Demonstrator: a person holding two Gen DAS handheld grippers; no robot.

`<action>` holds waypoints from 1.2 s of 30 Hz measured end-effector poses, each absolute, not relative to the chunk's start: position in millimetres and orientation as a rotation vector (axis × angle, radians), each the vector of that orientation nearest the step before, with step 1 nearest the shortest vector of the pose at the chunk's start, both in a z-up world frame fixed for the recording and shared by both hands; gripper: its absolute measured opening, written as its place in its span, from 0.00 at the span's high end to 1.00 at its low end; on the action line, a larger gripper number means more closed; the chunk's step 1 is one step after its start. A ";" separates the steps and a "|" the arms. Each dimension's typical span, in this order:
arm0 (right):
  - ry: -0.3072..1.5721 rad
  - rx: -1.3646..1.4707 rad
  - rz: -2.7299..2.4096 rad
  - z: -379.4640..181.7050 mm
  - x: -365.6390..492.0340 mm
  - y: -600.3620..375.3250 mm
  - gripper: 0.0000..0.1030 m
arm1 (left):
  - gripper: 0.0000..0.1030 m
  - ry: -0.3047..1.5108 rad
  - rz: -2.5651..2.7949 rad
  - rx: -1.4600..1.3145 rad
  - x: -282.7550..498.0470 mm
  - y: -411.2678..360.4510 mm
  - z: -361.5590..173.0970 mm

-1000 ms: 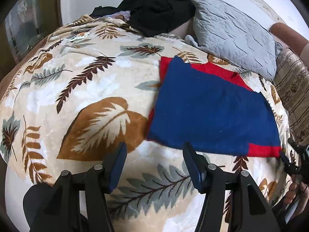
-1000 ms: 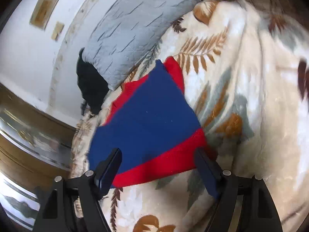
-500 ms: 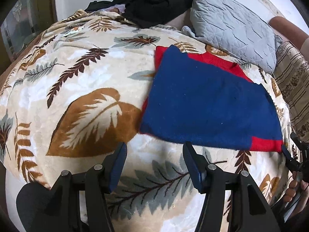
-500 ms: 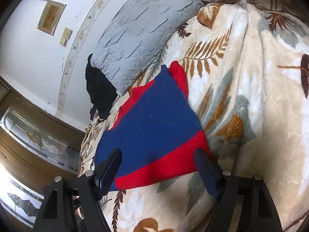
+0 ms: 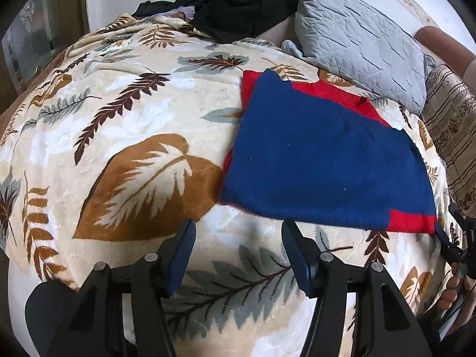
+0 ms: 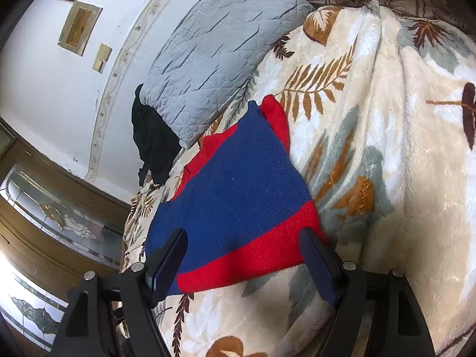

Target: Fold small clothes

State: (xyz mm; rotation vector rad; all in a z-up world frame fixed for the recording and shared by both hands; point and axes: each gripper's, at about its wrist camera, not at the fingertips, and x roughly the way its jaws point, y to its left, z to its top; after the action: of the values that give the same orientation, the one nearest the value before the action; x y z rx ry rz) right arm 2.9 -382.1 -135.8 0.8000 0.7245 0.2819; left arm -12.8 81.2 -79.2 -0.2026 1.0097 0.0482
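Note:
A blue and red knitted garment (image 5: 324,163) lies folded flat on a leaf-patterned blanket (image 5: 125,136). My left gripper (image 5: 238,238) is open and empty, just short of the garment's near blue edge. The garment also shows in the right wrist view (image 6: 235,196), with its red band nearest. My right gripper (image 6: 244,250) is open and empty over that red band. The right gripper's tip (image 5: 446,238) shows in the left wrist view beside the garment's red corner.
A grey quilted pillow (image 5: 363,44) lies behind the garment, next to a heap of black clothes (image 5: 238,3). A striped brown cushion (image 5: 452,131) is at the right. The white wall (image 6: 59,89) and wooden glazed doors (image 6: 44,214) stand beyond the bed.
Both grippers have come closer to the garment, which now looks larger in both views. The right view has steadied. The jaws stay open.

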 end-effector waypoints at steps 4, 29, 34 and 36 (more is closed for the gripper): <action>0.735 0.807 0.280 -134.7 2.3 -383.0 0.22 | 0.41 1.004 0.048 -0.209 -13.3 82.2 -77.6; 0.916 0.990 0.201 -133.0 8.9 -379.2 0.21 | 0.41 0.942 -0.087 -0.136 30.0 26.6 -68.9; 0.841 0.834 0.165 -93.8 8.5 -397.6 0.21 | 0.41 0.940 -0.119 -0.119 42.9 11.9 -72.7; 0.833 0.783 0.201 -80.8 34.0 -401.9 0.21 | 0.41 0.946 -0.130 -0.107 49.3 4.1 -75.3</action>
State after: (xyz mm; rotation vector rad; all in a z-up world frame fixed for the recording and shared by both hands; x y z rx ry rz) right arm 34.0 -401.9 -80.8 0.7827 0.8329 0.2015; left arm 49.3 4.1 -75.3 -0.1067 0.9462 -0.1301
